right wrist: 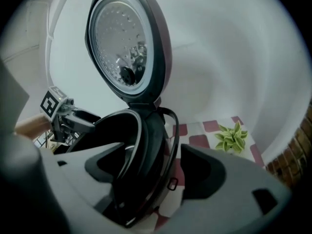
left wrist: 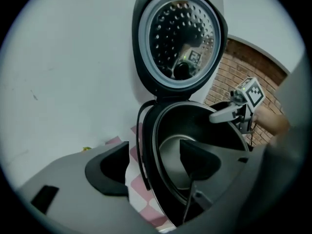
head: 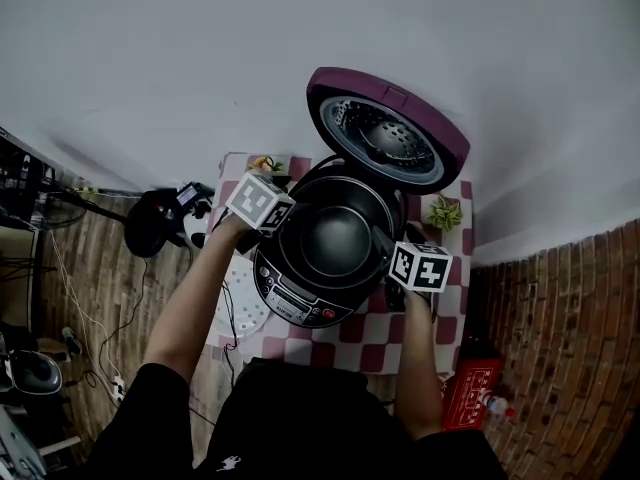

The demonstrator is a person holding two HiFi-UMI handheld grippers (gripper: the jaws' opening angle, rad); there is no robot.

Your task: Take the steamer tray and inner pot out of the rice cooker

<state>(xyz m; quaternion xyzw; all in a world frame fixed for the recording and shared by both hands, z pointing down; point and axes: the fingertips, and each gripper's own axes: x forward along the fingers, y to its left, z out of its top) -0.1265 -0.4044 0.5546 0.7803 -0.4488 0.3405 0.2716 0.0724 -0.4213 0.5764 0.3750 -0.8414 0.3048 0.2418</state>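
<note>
While the rice cooker [head: 300, 296] stands open in the middle of the checked table [head: 372, 334], its purple lid [head: 386, 136] is tipped up toward the far edge, next to the white wall. The perforated inner plate of the lid faces the person. The dark inner pot [head: 336, 240] sits down inside the cooker body. Whether a steamer tray lies in it cannot be made out.

The left tongs [left wrist: 155, 165] are wide apart and grip nothing. They straddle the cooker's left rim, with one pad over the checked cloth outside and the other over the hollow of the pot. The black carry handle [left wrist: 139, 145] hangs between them, and neither pad presses on it.

The right tongs [right wrist: 158, 169] are just as wide apart and also empty. They straddle the opposite rim, with one pad over the pot's interior and the other outside above the cloth. The rim passes between the pads untouched.

Both tongs point downward, and each marker cube sits just beside the rim. A small potted plant [head: 445, 212] stands near the far right corner of the table, apart from the cooker.
</note>
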